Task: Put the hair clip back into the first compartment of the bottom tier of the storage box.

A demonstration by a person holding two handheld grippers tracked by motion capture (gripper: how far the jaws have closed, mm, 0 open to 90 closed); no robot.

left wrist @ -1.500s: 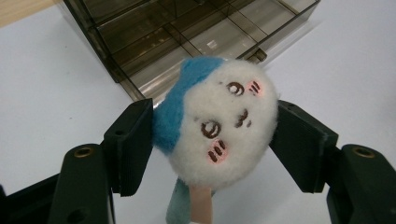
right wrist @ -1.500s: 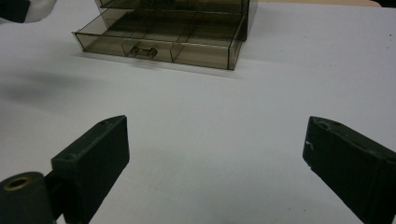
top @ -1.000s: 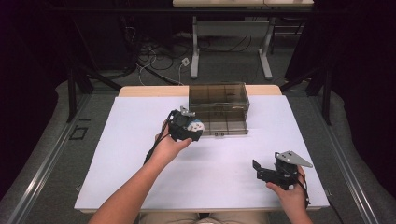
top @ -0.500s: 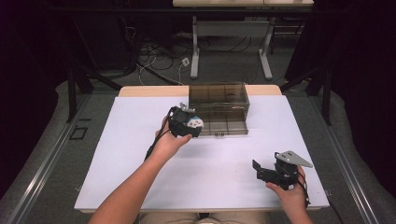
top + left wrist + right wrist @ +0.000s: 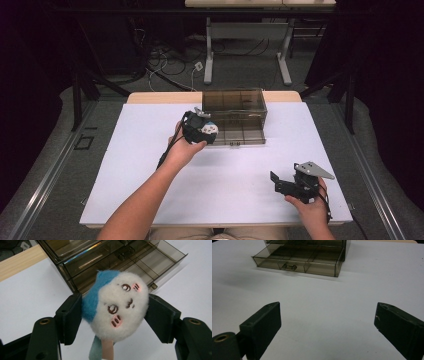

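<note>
Left tongs (image 5: 113, 315) are clamped on a small plush toy (image 5: 117, 308), white face with a blue patch, pads pressing both sides so the face points at the camera and a small tab hangs below. In the high view the left tongs (image 5: 199, 127) carry the toy (image 5: 209, 128) above the worktop (image 5: 145, 150), just at the left front corner of the smoky plastic drawer box (image 5: 235, 107). The bottom drawer (image 5: 150, 263) stands pulled out toward the person, its divided compartments look empty; likely the toy is meant to drop in one, hence the side grip that leaves its underside free.

Right tongs (image 5: 290, 185) rest low near the worktop's front right, well apart from the box, jaws spread wide with nothing between them. The right gripper view looks straight at the drawer front and its small handle (image 5: 288, 266), so this hand probably waits to push the drawer shut.

Room: open white surface all round the box on the near side, nothing between either hand and the drawer. Limits are the drawer's thin front wall and dividers, and the box's upper tier overhanging the drawer's rear part, so the toy has to come in from above the pulled-out front section. The box sits close to the worktop's far edge.
</note>
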